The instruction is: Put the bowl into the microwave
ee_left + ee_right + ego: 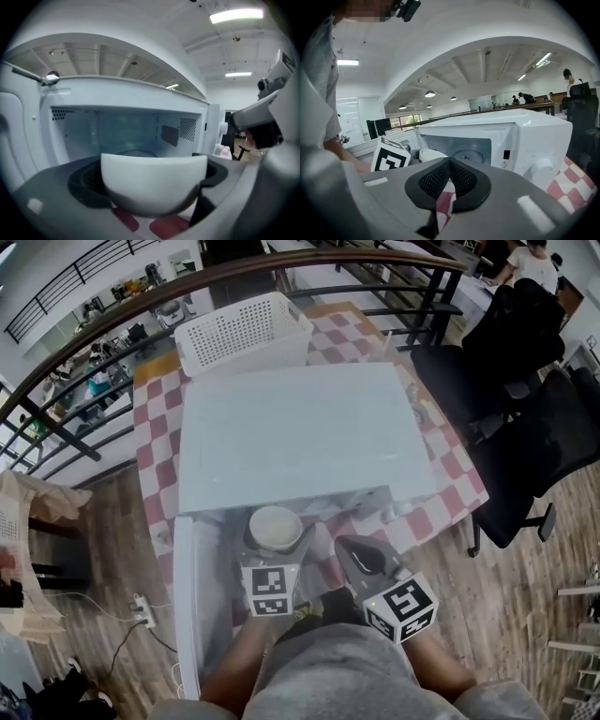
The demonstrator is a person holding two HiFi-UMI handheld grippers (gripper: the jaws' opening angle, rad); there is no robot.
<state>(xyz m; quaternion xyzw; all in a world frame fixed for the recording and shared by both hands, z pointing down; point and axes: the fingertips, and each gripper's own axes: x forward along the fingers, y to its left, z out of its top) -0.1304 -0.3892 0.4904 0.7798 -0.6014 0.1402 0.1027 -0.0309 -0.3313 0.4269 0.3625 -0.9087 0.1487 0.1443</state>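
Step in hand: carrying the bowl to the oven, at the mouth of the opening, insertion not yet done.

- Left gripper (275, 549): jaws clamped on the white bowl (153, 183), one jaw on each side of its wall. The bowl sits upright and looks level. No contents can be seen from these angles.
- In the head view, the bowl is at lower centre, just in front of the microwave (300, 432) and outside it.
- Door (192, 596): swung fully open toward the lower left of the head view.
- Cavity (122, 131): fills the middle of the left gripper view, directly behind the bowl rim. It looks empty, with the turntable (465, 157) bare.
- Right gripper (450, 176): jaws together, with nothing between the pads. It hangs at lower right of the head view, beside the left gripper and clear of the opening.
- Surroundings: the microwave stands on a red-and-white checked cloth (450, 474), and a white basket (246, 329) lies behind it at the upper centre.

Judgement on next move: push the bowl straight forward through the opening, keeping it level. Its base should clear the front sill and its rim the top edge. Set it down near the middle of the turntable, then part the jaws and draw back without dragging it. The door needs closing afterwards, and the idle right gripper looks badly placed for that.
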